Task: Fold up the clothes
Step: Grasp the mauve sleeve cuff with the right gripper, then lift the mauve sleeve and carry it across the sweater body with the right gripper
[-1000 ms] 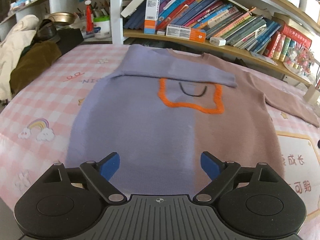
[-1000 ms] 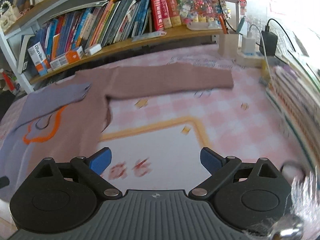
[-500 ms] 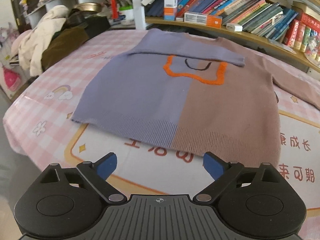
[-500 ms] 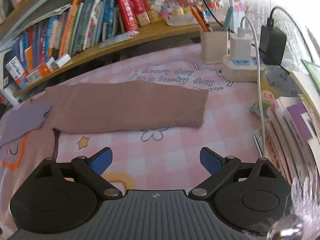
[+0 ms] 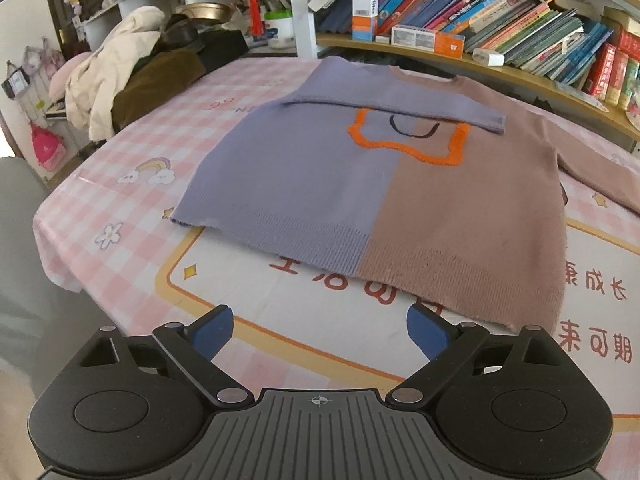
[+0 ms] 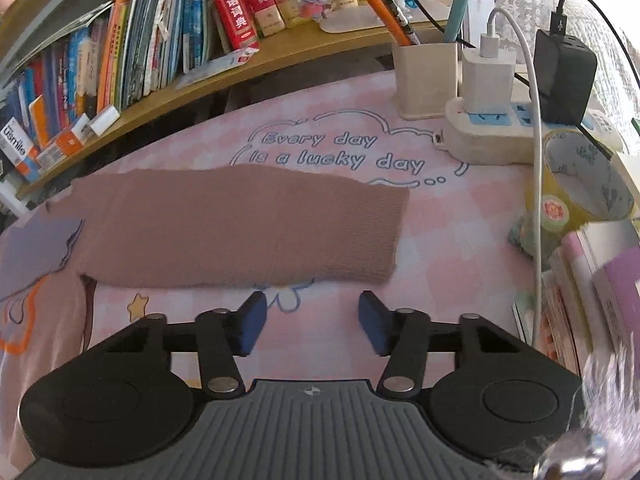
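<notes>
Folding was found partly done. The two-tone sweater (image 5: 384, 184) lay flat at frame centre on the pink tablecloth (image 5: 132, 148), its purple sleeve (image 5: 400, 100) already crossed over the chest. The brown sleeve (image 6: 240, 228) remained outstretched. Left gripper (image 5: 320, 332) and right gripper (image 6: 312, 320) were both released, nothing grasped.

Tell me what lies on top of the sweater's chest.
The folded purple knit sleeve lies across the two-tone knit sweater, covering the orange patch's upper edge; beneath stays hidden.

Pink checked table (image 5: 132, 236), sweater (image 5: 360, 184) flat, power strip (image 6: 500, 136), pen cup (image 6: 424, 80)
</notes>
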